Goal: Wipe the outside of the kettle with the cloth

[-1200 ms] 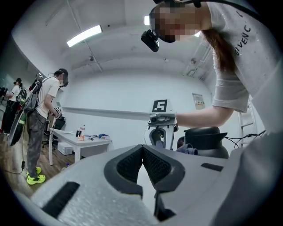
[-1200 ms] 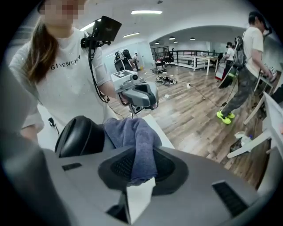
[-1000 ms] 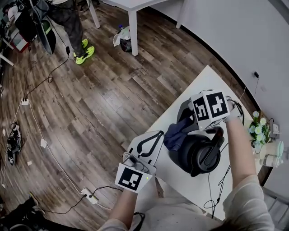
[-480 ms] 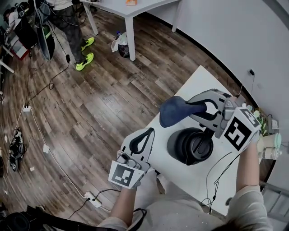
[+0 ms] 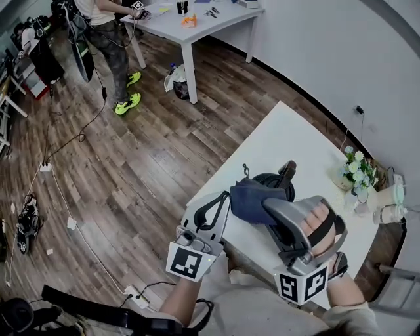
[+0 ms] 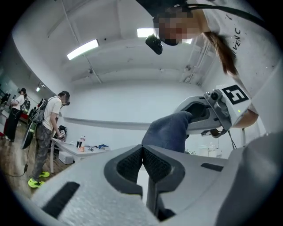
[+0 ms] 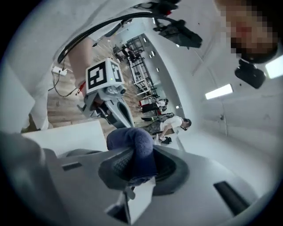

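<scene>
A black kettle [image 5: 268,178] stands on the white table [image 5: 295,134], its handle pointing away from me. In the head view my right gripper [image 5: 266,205] comes in from the near side, shut on a dark blue cloth [image 5: 249,200]. The cloth hangs against the kettle's near side and hides most of it. The right gripper view shows the cloth [image 7: 135,148] pinched between the jaws of the right gripper [image 7: 132,164]. My left gripper [image 5: 224,195] hovers at the table's near left edge, left of the cloth. In its own view the left gripper [image 6: 142,152] is shut with nothing in it.
A small flower pot [image 5: 357,172] and white containers [image 5: 390,205] stand at the table's right edge. Beyond the table is wooden floor with cables and a power strip [image 5: 134,289]. A person [image 5: 108,29] stands by another white table [image 5: 197,16] at the far side.
My right gripper has swung the cloth from above the kettle's far side round to its near side, its marker cube now toward me. The left gripper has stayed in place.
</scene>
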The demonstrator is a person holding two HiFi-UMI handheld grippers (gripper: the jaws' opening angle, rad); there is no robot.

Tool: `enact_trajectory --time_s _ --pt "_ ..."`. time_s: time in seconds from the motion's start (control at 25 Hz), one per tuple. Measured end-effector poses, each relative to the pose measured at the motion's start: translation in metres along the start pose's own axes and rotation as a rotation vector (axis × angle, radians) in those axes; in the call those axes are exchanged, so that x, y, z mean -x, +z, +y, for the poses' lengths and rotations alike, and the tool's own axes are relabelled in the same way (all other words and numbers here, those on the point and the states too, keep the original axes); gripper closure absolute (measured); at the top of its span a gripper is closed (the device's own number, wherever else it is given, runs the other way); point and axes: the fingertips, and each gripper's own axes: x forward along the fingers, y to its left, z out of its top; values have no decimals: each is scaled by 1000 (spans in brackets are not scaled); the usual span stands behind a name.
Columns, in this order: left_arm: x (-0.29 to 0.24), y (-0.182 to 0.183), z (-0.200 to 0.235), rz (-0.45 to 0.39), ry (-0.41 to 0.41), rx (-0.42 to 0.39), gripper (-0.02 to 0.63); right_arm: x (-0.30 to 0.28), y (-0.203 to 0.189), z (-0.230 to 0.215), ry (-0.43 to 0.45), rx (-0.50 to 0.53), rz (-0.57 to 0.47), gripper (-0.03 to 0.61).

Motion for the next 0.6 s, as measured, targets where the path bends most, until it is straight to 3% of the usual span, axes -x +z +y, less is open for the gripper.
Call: enact_trajectory --time_s 0.16,0.28,0.4,0.6 --pt "38 -21 -22 56 73 26 606 14 11 54 33 154 -9 512" --pt "61 -40 -34 76 117 23 606 19 3 85 30 156 4 512" --pt "67 -59 -45 107 134 40 606 22 -3 102 -35 152 16 512" --pt "68 -58 -52 71 171 43 606 27 3 125 -79 176 15 512"
